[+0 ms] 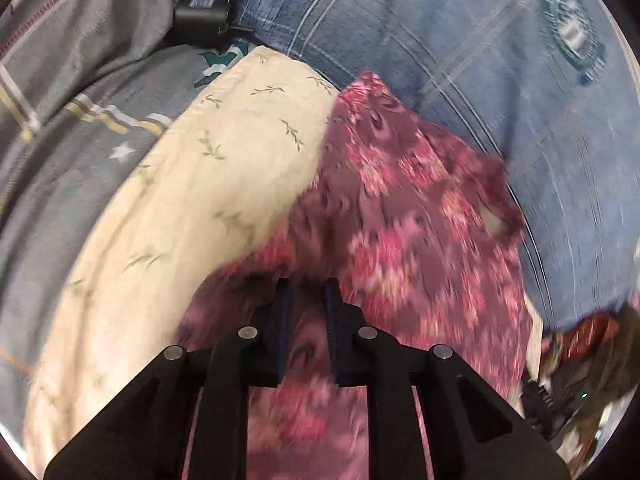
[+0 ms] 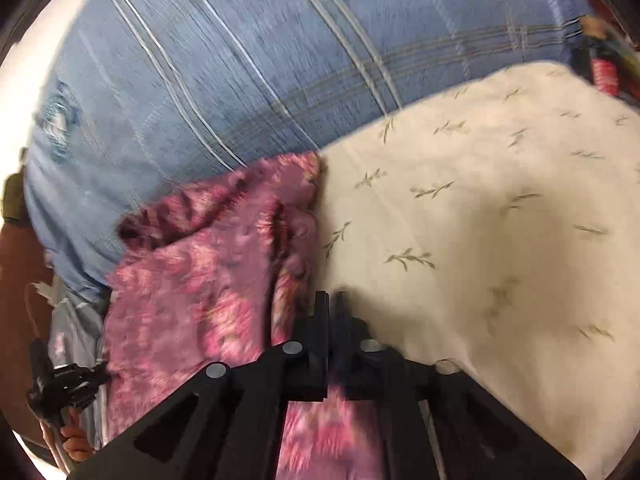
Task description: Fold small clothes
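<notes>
A pink floral garment [image 1: 400, 208] lies crumpled on a cream cloth with leaf sprigs [image 1: 200, 184]. My left gripper [image 1: 308, 292] points down onto the garment's near part. Pink fabric fills the narrow gap between its fingers, so it is shut on the cloth. In the right wrist view the same garment [image 2: 192, 272] lies left of centre, bunched along its right edge. There my right gripper [image 2: 331, 300] has its fingers nearly together, and the fabric's edge seems pinched at the tips. The cream cloth [image 2: 480, 220] spreads to the right. Both views are motion-blurred.
A blue plaid bedcover [image 1: 460, 40] lies under everything and runs on behind [image 2: 240, 60]. Grey patterned fabric [image 1: 80, 60] is bunched at the far left, with a small black device [image 1: 202, 24] beside it. A hand [image 2: 76, 444] holds a black tool [image 2: 64, 384] by the garment's left edge.
</notes>
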`<state>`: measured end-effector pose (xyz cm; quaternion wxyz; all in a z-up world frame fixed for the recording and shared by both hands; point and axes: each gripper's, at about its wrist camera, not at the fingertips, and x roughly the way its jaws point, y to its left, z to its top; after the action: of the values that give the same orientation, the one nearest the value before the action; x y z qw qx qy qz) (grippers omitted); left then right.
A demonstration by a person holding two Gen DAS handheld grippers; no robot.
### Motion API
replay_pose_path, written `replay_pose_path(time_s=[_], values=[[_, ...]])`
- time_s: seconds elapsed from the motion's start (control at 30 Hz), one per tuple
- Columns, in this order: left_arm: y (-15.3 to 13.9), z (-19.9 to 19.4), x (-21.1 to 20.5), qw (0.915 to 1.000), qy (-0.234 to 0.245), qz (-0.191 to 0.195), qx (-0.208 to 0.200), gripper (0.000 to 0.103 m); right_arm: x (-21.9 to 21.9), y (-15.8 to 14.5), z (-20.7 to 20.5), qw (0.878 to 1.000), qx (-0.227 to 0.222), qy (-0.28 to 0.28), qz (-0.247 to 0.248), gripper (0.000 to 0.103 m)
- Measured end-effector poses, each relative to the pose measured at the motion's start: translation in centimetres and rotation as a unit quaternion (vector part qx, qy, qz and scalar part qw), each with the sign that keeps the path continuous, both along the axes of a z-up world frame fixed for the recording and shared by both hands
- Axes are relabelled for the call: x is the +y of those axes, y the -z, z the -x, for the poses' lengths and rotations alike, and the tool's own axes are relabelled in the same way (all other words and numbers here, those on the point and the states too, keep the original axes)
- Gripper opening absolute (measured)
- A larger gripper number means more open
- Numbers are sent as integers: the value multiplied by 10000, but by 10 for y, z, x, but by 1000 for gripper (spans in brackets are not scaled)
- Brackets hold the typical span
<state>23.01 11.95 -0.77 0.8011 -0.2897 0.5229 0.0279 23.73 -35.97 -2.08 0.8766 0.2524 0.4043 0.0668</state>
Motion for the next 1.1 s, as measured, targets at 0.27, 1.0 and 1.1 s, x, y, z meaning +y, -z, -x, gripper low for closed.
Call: replay_pose_path(time_s=[0.27,1.0,1.1], values=[[-23,105,28,9978,529,-338,232,57,-21,-24,116,9986,30,-529,69,38],[46,251,13,9888,1133,135,958,72,4,46,283,9717,706,-2158,650,37],[45,254,4,9882,1234,-66,902,29,7,42,284,9698,627,-2260,668,5]])
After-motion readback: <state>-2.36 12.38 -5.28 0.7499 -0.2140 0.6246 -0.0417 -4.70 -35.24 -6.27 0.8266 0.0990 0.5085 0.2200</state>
